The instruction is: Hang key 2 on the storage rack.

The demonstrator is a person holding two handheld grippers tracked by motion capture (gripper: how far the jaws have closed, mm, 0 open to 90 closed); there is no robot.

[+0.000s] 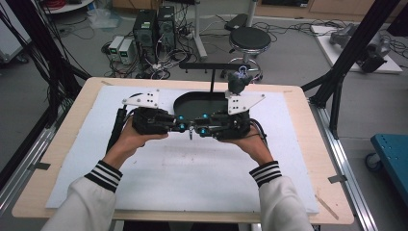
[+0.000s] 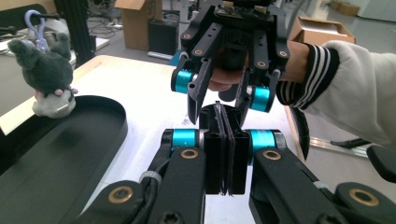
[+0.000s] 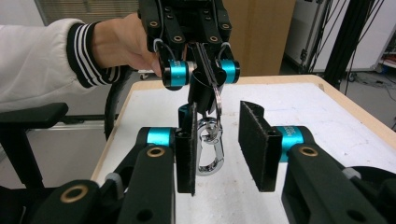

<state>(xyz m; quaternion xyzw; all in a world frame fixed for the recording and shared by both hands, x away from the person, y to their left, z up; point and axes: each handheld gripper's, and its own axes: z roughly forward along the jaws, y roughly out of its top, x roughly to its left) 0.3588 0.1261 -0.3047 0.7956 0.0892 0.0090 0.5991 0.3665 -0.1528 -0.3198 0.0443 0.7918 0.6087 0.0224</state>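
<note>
Both grippers meet tip to tip over the white board. My left gripper [image 1: 184,127] [image 2: 223,135] [image 3: 205,100] is shut on a thin metal key ring [image 3: 217,100]. A silver snap clasp [image 3: 208,151] [image 1: 191,135] hangs from that ring. My right gripper [image 1: 198,130] [image 3: 218,116] [image 2: 218,112] is level with the clasp, its jaws standing on either side of it. One pad [image 3: 186,154] is close beside the clasp and the other pad [image 3: 254,144] stands well clear, so nothing is pinched. In the left gripper view the clasp is hidden behind my own jaws.
A black oval tray [image 1: 190,102] [image 2: 70,154] lies just behind the grippers. A grey plush toy [image 1: 237,83] [image 2: 44,74] with a purple clip hangs from a black stand [image 1: 211,72] at the tray's far rim. White foam board [image 1: 183,178] covers the wooden table [image 1: 308,159].
</note>
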